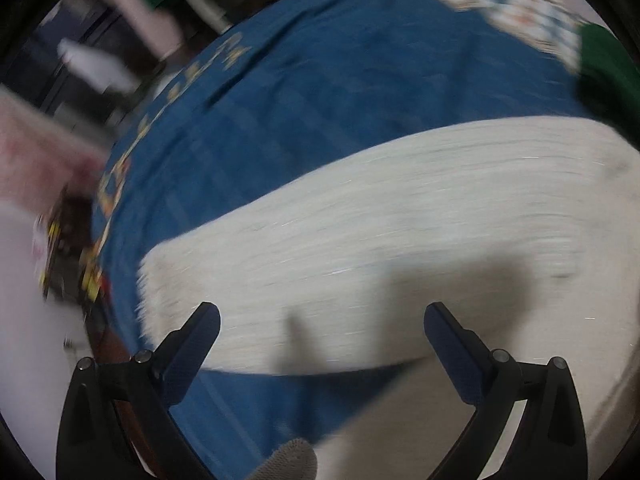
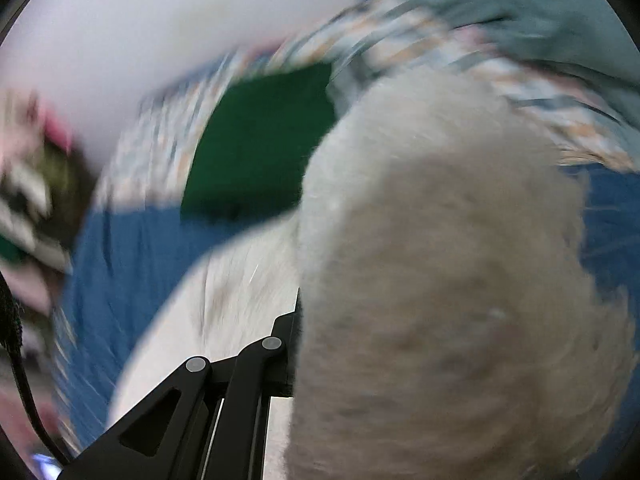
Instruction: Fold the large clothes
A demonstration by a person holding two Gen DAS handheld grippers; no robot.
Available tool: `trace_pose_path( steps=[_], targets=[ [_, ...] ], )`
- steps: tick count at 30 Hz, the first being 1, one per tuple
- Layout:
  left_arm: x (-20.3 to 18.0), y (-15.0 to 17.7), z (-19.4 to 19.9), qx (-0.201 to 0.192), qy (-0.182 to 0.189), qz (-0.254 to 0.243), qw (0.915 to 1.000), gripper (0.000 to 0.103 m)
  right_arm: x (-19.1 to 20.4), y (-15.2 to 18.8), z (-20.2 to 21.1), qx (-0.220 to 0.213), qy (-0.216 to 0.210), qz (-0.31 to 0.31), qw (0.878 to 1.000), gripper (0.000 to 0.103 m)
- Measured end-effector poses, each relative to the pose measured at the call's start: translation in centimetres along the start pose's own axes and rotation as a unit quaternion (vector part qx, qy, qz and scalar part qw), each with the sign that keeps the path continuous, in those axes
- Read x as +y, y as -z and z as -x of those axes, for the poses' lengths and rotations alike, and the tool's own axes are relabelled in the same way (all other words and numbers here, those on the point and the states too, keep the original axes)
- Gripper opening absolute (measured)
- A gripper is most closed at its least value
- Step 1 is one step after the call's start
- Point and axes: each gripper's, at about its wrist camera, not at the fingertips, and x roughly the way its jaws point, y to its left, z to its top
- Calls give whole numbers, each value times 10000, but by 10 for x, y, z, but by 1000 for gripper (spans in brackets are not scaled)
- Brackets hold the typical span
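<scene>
A large white knitted garment (image 1: 400, 216) lies on a blue bedspread (image 1: 320, 92). My left gripper (image 1: 322, 320) is open and empty, just above the garment's near edge, its two fingers (image 1: 200, 336) wide apart. In the right wrist view a bunched fold of the same white garment (image 2: 440, 280) hangs right in front of the camera and hides the right-hand finger. My right gripper (image 2: 298, 336) appears shut on this fold; only its left finger (image 2: 286, 344) shows, pressed against the cloth. Both views are motion-blurred.
A folded green cloth (image 2: 260, 140) lies on a patterned quilt (image 2: 400, 52) at the far side of the bed; it also shows in the left wrist view (image 1: 608, 80). The bed's left edge (image 1: 104, 208) drops to cluttered floor. A gloved fingertip (image 1: 288, 460) shows at the bottom.
</scene>
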Motion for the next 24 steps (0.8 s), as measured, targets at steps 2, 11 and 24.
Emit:
trace_pose_path(
  steps=[2,11,24],
  targets=[
    [27,10,-13,194,-146,204,9995,103,48,34,-54,484,250,601,9967,7],
    [108,44,-49,1096,418,1395,9833,103,122,72,-86,1497,-653,1518,9748,71],
    [144,14,-142,1329,2081,3567,9010,103,28,47,-98,2287,-2121,-729,9473,36]
  ],
)
